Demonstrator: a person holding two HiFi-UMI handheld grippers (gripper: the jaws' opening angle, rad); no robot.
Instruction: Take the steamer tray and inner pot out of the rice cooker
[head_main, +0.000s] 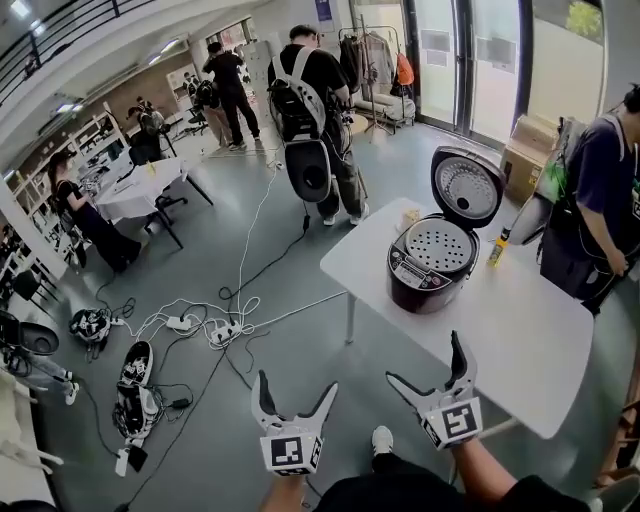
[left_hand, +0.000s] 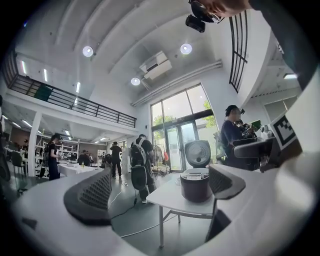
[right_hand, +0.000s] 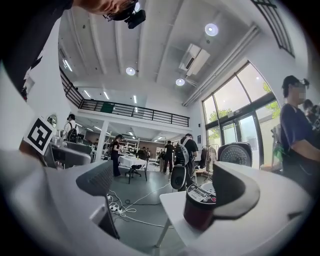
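A dark rice cooker (head_main: 430, 268) stands on the white table (head_main: 500, 330) with its lid (head_main: 467, 187) swung up. The perforated steamer tray (head_main: 438, 245) sits in its mouth and hides the inner pot beneath. My left gripper (head_main: 296, 385) hangs open off the table's near left edge, over the floor. My right gripper (head_main: 425, 360) is open above the near table edge, well short of the cooker. The left gripper view has the rice cooker (left_hand: 195, 184) ahead between open jaws (left_hand: 159, 192). In the right gripper view the cooker (right_hand: 200, 207) lies ahead, partly behind one finger of the open gripper (right_hand: 165, 185).
A yellow bottle (head_main: 497, 248) stands on the table right of the cooker. One person (head_main: 600, 200) stands at the table's far right, another with a backpack (head_main: 315, 110) beyond it. Cables and power strips (head_main: 200, 325) sprawl on the floor to the left. A cardboard box (head_main: 528, 145) lies behind.
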